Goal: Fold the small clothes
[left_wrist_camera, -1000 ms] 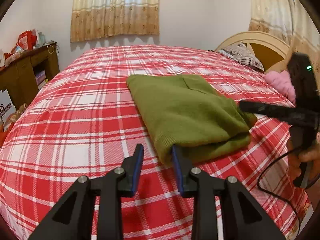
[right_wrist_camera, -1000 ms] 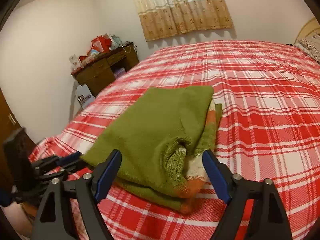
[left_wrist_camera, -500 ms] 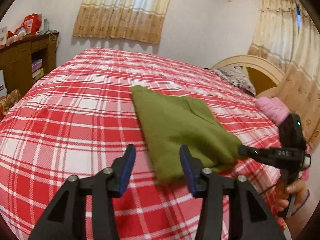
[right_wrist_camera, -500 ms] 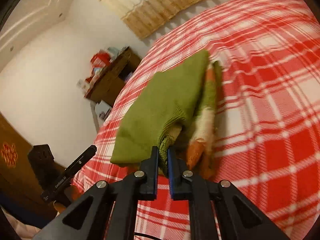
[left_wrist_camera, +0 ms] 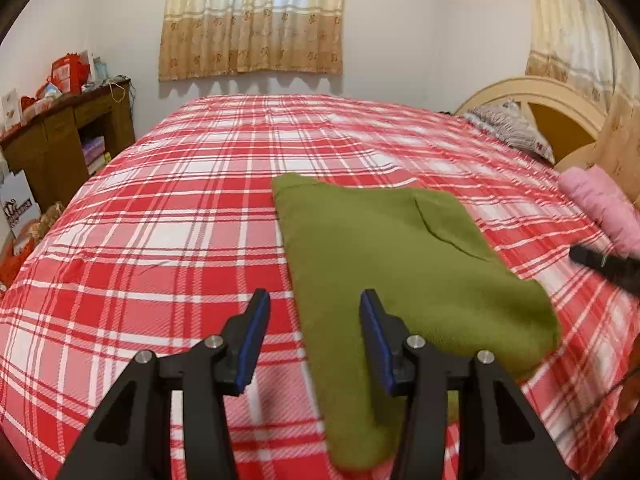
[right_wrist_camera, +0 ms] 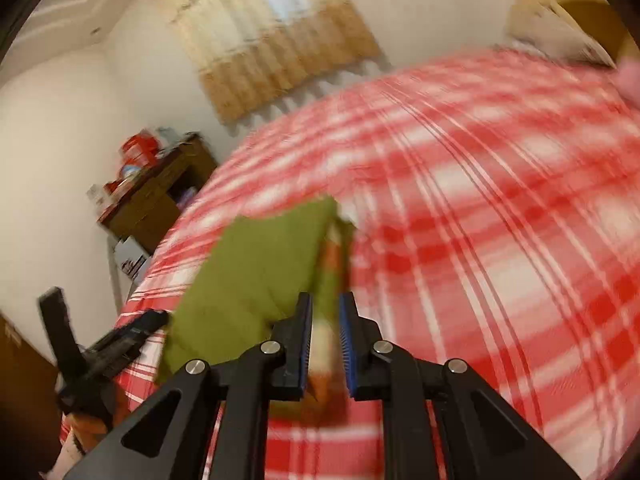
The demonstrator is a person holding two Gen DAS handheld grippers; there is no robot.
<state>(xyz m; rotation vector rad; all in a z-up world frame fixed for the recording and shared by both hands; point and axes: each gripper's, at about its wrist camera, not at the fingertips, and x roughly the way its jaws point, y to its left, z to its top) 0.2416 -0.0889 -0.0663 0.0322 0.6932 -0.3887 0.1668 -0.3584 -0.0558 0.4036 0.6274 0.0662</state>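
A folded green sweater [left_wrist_camera: 400, 260] lies on the red plaid bed [left_wrist_camera: 160, 220]. My left gripper [left_wrist_camera: 314, 296] hovers open over its near left edge; the cloth lies under the right finger and the pads do not press it. In the blurred right wrist view, the right gripper [right_wrist_camera: 326, 298] pinches the sweater's [right_wrist_camera: 256, 264] orange-and-white striped edge between narrow jaws that are opening slightly. The right gripper's dark finger [left_wrist_camera: 600, 264] shows at the right edge of the left view.
A pink rolled cloth [left_wrist_camera: 600, 208] lies at the bed's right side near the headboard [left_wrist_camera: 552, 108] and a pillow [left_wrist_camera: 508, 128]. A cluttered wooden desk [left_wrist_camera: 60, 136] stands left of the bed. Curtains hang on the far wall.
My left gripper let go of the sweater's near corner, opened and drew back. The right gripper closed on the sweater's striped edge and rolled, dragging it.
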